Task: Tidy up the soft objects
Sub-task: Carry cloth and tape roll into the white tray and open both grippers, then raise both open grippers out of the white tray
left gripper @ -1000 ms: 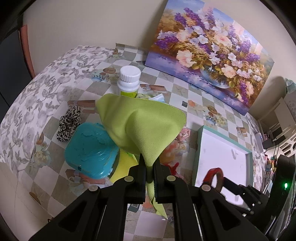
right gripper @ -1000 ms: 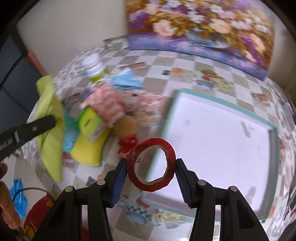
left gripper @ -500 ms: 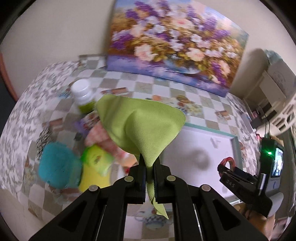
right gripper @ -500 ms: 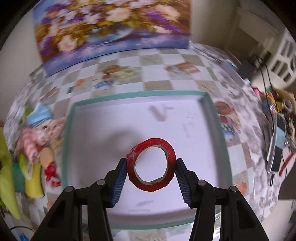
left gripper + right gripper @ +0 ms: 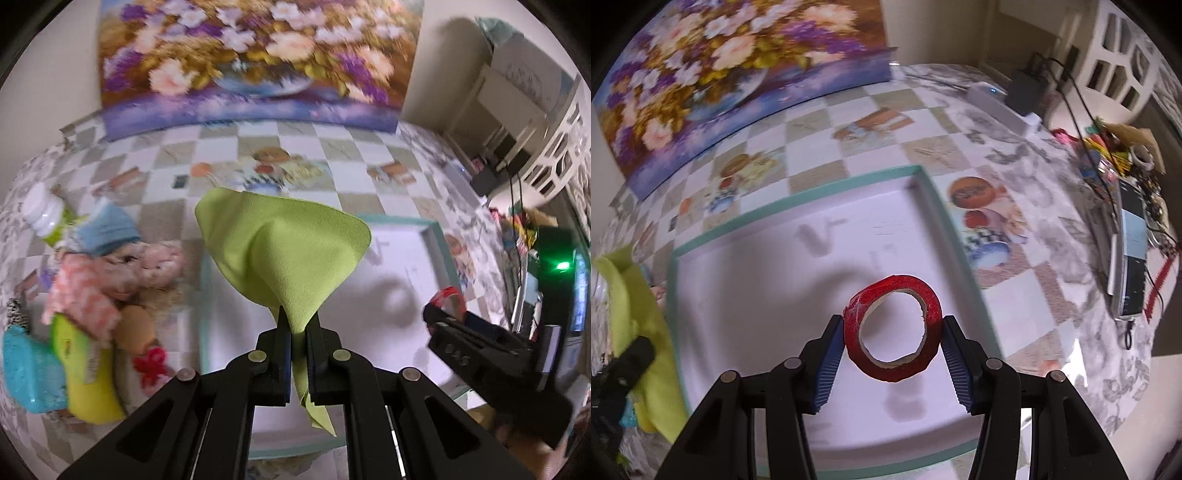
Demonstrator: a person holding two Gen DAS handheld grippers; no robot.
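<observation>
Left wrist view: the left gripper (image 5: 297, 334) is clenched tight on a lime-green microfibre cloth (image 5: 284, 254), which fans upward at the centre of the frame above a white tray with a teal rim (image 5: 437, 243). At the right edge, the right gripper (image 5: 445, 306) carries a red tape roll (image 5: 448, 295). A pile of soft toys (image 5: 110, 273) and sponges lies at the left of the frame, outside the tray.

Right wrist view: the right gripper (image 5: 893, 334) grasps the red tape roll (image 5: 894, 332) by its sides, pads pressing, above the tray (image 5: 798, 195) floor at lower centre. The cloth (image 5: 624, 295) shows at the left edge.

Risks, as a judgement: the tape roll looks squashed out of round, so it could spring or roll away when let go. The cloth may drape over the tray rim if dropped near the edge. The two grippers work near each other and could collide.
</observation>
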